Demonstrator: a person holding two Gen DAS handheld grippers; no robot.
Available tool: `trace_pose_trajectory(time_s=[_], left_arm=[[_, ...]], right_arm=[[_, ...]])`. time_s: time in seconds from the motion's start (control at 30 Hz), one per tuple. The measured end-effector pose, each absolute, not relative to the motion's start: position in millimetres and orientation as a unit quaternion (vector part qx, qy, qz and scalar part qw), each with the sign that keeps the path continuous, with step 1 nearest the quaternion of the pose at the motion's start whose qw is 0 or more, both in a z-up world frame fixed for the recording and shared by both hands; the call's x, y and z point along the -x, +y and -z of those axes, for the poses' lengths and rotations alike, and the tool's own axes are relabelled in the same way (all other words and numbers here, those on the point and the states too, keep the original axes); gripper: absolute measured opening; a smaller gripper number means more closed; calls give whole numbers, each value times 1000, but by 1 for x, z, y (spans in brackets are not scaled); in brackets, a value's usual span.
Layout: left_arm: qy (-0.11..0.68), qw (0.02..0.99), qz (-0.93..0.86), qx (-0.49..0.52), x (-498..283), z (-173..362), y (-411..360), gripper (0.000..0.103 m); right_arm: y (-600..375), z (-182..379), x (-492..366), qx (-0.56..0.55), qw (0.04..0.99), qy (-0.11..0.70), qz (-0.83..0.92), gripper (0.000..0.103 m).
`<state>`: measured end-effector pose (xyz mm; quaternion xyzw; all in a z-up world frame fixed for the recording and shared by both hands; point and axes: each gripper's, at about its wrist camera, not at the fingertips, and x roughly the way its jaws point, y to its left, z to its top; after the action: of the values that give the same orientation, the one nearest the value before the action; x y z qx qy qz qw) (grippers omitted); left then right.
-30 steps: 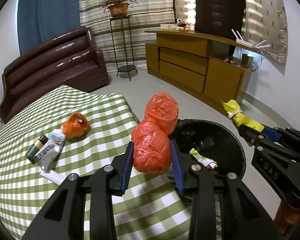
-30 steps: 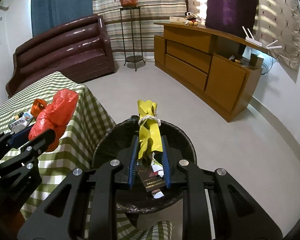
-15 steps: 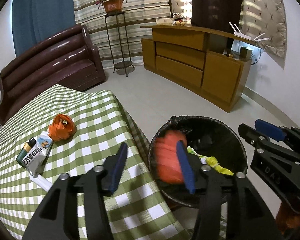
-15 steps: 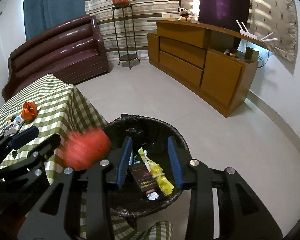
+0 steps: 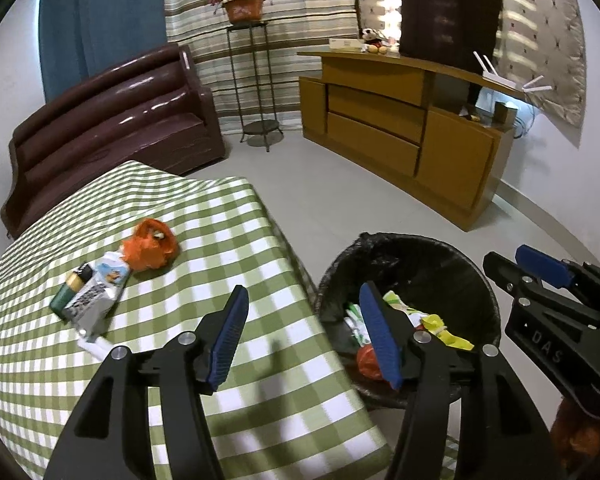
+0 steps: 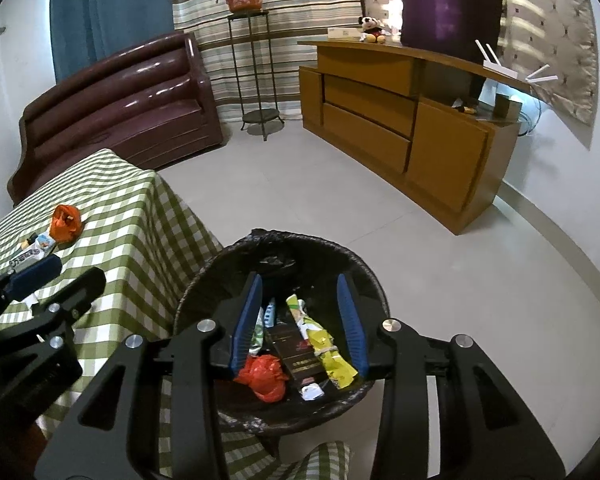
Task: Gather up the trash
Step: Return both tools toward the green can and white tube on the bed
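- Both bundles now lie dropped inside the round black-lined trash bin: crumpled red plastic bag, knotted yellow wrapper.
- Left hand-held gripper and right hand-held gripper have just been opening; both are spread, empty.
- Orange crumpled bag waits on the green-checked surface.

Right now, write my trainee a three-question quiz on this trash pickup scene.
1. True or false: the red bag lies in the trash bin.
2. What is between the pads of the left hand-held gripper? A) the red bag B) nothing C) a battery
3. Name the crumpled thing on the checked tablecloth nearest its far edge.

Key: 1 true. 2 B. 3 the orange bag, beside a wrapper and a battery.
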<state>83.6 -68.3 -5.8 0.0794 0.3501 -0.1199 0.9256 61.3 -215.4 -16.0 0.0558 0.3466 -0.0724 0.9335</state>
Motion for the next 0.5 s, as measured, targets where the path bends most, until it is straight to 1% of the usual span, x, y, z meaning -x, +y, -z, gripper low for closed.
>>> trace_pose_trajectory(time_s=[0.1, 0.2, 0.5], left_arm=[[351, 927, 105, -78, -82, 5, -59, 59], [354, 928, 89, -75, -83, 4, -48, 59], [380, 923, 7, -61, -95, 16, 1, 59]], right_arm=[[-207, 15, -63, -54, 934, 347, 62, 39], [-198, 13, -64, -51, 936, 345, 51, 44], [-165, 12, -69, -39, 936, 349, 10, 45]])
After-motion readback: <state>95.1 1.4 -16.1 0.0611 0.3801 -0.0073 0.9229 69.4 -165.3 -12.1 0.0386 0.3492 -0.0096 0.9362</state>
